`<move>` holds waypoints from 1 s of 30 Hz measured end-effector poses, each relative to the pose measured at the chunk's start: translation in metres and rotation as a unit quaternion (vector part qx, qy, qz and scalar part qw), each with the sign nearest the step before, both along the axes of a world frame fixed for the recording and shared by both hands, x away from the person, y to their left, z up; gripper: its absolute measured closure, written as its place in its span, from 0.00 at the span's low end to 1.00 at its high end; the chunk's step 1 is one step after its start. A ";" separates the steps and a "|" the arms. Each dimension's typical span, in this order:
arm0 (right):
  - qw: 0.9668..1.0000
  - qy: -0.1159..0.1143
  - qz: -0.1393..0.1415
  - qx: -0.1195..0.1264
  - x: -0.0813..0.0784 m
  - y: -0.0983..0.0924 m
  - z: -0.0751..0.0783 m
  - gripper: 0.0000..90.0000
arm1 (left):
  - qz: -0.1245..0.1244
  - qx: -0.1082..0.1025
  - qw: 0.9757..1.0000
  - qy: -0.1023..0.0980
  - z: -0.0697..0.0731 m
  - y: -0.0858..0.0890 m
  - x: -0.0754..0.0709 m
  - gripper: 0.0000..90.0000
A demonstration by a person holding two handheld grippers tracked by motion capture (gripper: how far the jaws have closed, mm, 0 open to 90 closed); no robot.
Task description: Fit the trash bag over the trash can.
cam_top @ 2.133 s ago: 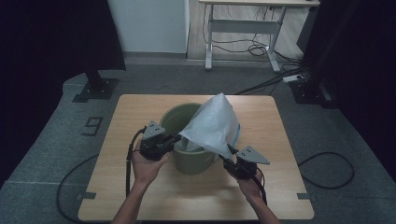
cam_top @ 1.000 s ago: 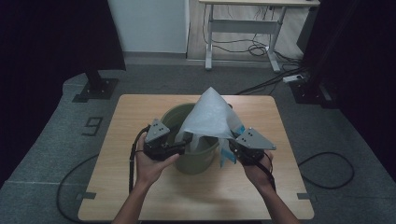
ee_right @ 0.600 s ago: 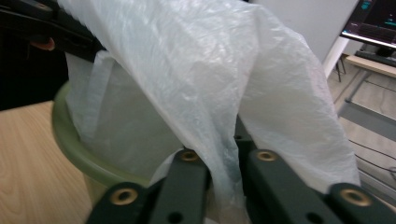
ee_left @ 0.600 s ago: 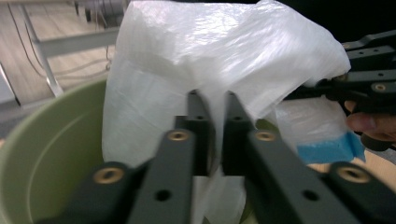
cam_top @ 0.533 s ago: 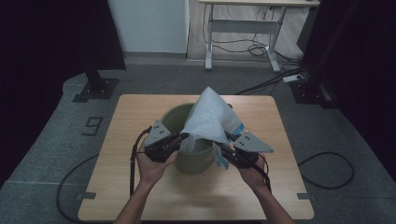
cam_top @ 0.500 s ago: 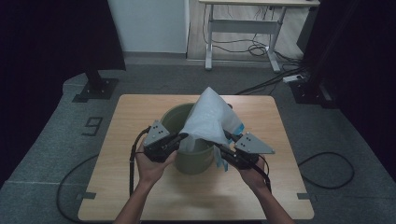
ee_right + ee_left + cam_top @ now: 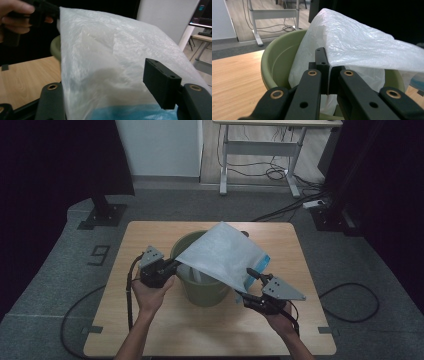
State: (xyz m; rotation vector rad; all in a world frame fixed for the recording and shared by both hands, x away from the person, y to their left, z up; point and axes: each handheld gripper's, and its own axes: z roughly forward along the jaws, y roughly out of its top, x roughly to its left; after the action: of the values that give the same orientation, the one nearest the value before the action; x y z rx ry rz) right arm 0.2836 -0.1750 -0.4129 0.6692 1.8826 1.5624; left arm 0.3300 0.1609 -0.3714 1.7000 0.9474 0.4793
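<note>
A green bucket [image 7: 200, 290] stands in the middle of the wooden table [image 7: 150, 330]. A white translucent plastic bag [image 7: 222, 255] with a blue band at its edge is stretched over the bucket, and part of it hangs inside. My left gripper [image 7: 170, 267] is at the bucket's left rim, shut on the bag's edge. In the left gripper view the jaws [image 7: 325, 60] pinch the film in front of the bucket [image 7: 277, 57]. My right gripper [image 7: 250, 282] is at the bucket's front right. Its jaws [image 7: 107, 85] have just been opening, and the bag [image 7: 105, 50] lies loose between them.
A white-legged desk [image 7: 260, 150] with cables under it stands on the floor beyond the table. Black stand bases [image 7: 102, 215] sit on the grey carpet at both sides, and cables trail on the floor at the right [image 7: 350, 295].
The right gripper has dropped toward the table's front right and opened its jaws. The bag's peak has sunk and the film lies flatter over the bucket. The left gripper closed on the bag's edge and shifted left.
</note>
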 end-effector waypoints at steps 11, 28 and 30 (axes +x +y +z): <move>1.000 0.017 0.009 0.000 -0.002 -0.020 -0.012 0.35 | 0.022 -0.031 0.999 0.010 0.003 0.019 0.006 0.99; 0.995 0.055 -0.083 0.002 0.032 -0.051 -0.041 0.33 | 0.040 -0.034 0.998 0.031 0.002 0.035 0.023 0.99; 0.994 0.057 -0.090 0.004 0.038 -0.053 -0.041 0.33 | 0.041 -0.035 0.998 0.034 0.001 0.037 0.025 0.99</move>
State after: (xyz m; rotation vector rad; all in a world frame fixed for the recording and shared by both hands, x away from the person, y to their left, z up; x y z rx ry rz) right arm 0.3219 -0.2280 -0.4535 0.9224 1.8418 1.4449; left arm 0.3549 0.1976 -0.3702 1.6269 1.0753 0.4401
